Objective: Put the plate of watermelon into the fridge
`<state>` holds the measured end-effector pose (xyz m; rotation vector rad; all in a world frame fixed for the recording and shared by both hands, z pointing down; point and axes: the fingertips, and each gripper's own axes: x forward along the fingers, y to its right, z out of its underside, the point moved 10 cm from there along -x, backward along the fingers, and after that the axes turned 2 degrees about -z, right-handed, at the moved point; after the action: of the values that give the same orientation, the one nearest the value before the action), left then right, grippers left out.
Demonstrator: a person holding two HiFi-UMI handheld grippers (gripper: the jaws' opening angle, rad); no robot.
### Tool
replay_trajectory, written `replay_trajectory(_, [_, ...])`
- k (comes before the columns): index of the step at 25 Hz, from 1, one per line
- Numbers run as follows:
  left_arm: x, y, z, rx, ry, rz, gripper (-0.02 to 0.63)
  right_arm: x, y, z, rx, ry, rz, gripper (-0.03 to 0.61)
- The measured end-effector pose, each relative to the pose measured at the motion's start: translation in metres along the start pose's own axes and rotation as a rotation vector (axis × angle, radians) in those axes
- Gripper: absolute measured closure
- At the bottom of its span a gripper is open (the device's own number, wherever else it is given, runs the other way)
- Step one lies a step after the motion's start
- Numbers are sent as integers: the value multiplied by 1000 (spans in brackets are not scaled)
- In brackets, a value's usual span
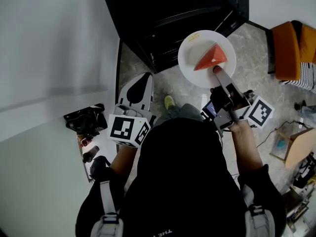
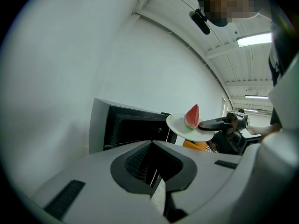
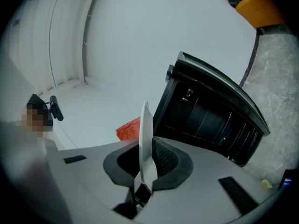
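While the right tongs [image 3: 145, 158] are clamped on the rim of the white plate [image 1: 195, 41], which runs edge-on between their pads in the right gripper view, the left tongs [image 2: 150, 149] sit together with nothing between them, off to the person's left. The plate juts out ahead of the right tongs, roughly level. The red watermelon wedge [image 1: 211, 57] lies on the side of the plate nearest the grip. Nothing else supports the plate, which is carried in the air above the speckled floor [image 1: 247, 53].

Beyond the plate stands the black fridge [image 1: 168, 14], a low cabinet on the floor against the pale wall. Its front faces the person, and dark rails show inside it in the right gripper view. From that I judge the door to be open, though I cannot rule out a glass front. In the head view the plate's far rim overlaps the fridge's front edge, but the left gripper view shows the plate outside the cabinet, not in it.

By my reading, the pick-up is done and the plate is at the mouth of the fridge. Left to do are the reach inside, setting the plate on a shelf, letting go and backing the tongs out. Shutting the door may follow. With a grip on one side of the rim only, the carry needs to stay level or the wedge could slide.
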<state>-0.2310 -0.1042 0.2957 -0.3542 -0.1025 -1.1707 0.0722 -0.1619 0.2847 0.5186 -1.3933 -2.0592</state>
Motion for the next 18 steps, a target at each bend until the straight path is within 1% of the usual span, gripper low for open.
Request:
replay_trajectory(10, [-1,-3,10,-15,-8,15,601,0,0,-1,-22,0,17,545])
replay_trajectory(18, [-5,-4,15,-20,1,-4,601,-1,4,-2,-45,-20,22,545])
